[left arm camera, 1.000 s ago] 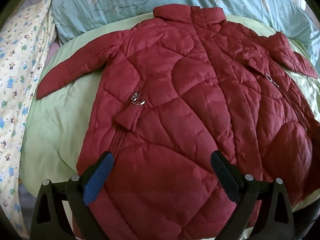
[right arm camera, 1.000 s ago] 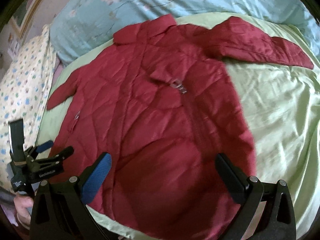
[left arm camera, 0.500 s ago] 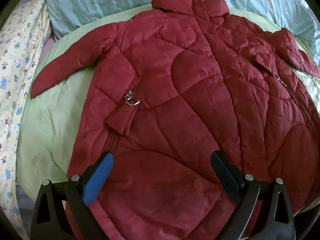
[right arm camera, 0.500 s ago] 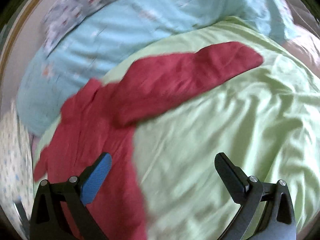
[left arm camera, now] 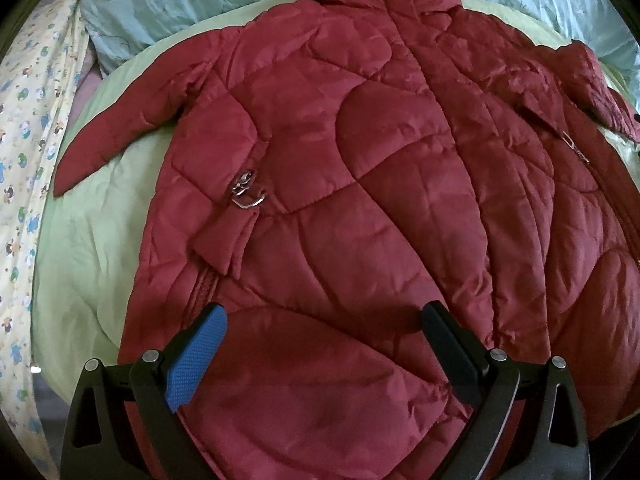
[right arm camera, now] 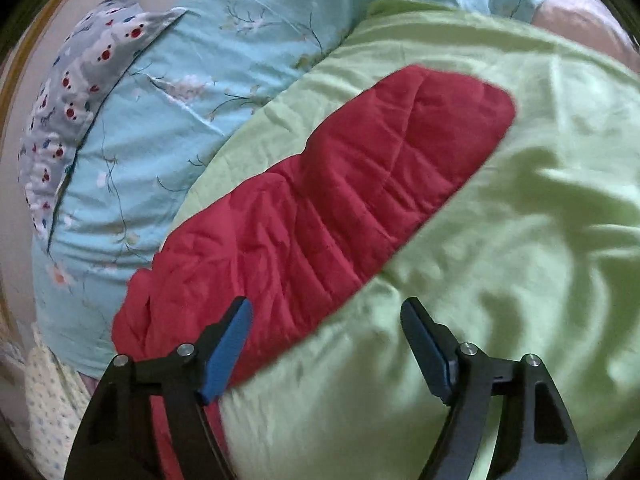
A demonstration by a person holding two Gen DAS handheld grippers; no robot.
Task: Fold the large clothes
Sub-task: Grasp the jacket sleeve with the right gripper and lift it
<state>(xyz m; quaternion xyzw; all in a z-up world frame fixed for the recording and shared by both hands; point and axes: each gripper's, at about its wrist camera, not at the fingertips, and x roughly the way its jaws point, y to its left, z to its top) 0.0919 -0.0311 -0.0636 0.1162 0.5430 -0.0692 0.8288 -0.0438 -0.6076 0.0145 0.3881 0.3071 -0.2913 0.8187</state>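
Observation:
A large quilted red coat (left arm camera: 360, 168) lies flat and face up on a pale green quilt (left arm camera: 92, 240), collar at the far side and both sleeves spread out. My left gripper (left arm camera: 324, 344) hovers open over the coat's lower hem area, with nothing between its fingers. The right wrist view shows one red sleeve (right arm camera: 340, 200) running diagonally across the green quilt (right arm camera: 500, 260). My right gripper (right arm camera: 326, 340) is above the sleeve's lower edge; its jaws are closing, and only quilt and the sleeve's edge lie under the gap, with no pad pressing on anything.
A light blue floral pillow (right arm camera: 168, 120) lies beyond the quilt, with a grey patterned pillow (right arm camera: 72, 100) behind it. A cream printed sheet (left arm camera: 28, 152) runs along the left side of the bed. A metal clasp (left arm camera: 246, 192) sits on the coat's left pocket flap.
My right gripper has swung from over the coat's body to its right sleeve, rolling as it went, and its jaws have narrowed. My left gripper has drifted slightly closer to the coat.

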